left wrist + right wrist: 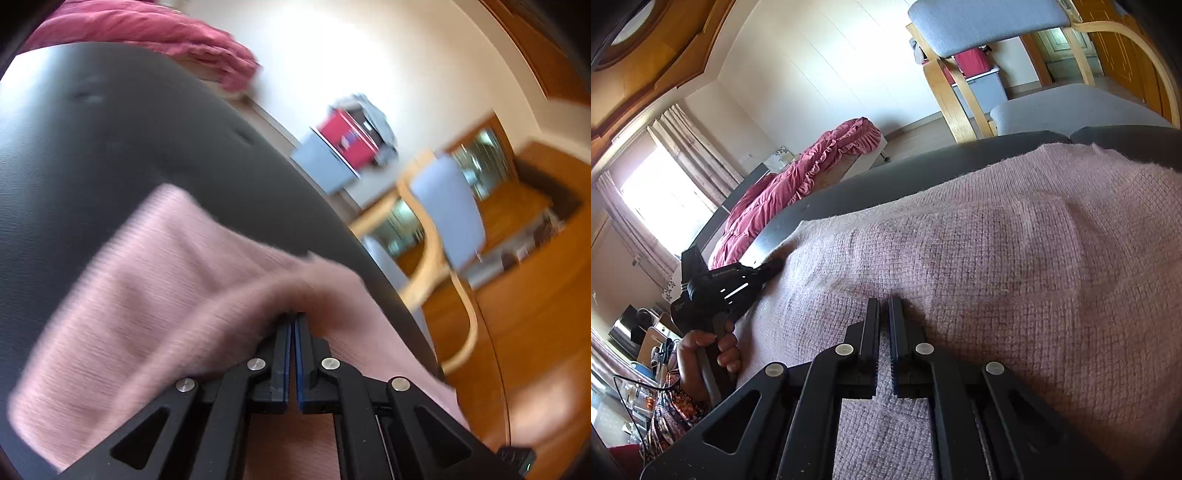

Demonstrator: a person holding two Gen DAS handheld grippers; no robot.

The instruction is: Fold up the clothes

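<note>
A pink knitted garment (155, 280) lies on a round dark table (92, 147). My left gripper (293, 317) is shut on a fold of the garment near the table's right edge, and the cloth bunches over its fingertips. In the right wrist view the same pink garment (997, 258) covers most of the table (886, 177). My right gripper (884, 301) is shut on a pinch of the knit. The left gripper's body (720, 291) and the hand holding it show at the garment's left edge.
A wooden chair with a grey seat (447, 214) stands just past the table edge, and also shows in the right wrist view (982, 22). A bed with a red duvet (798, 177) is behind the table. A red and grey box (343, 136) sits by the wall.
</note>
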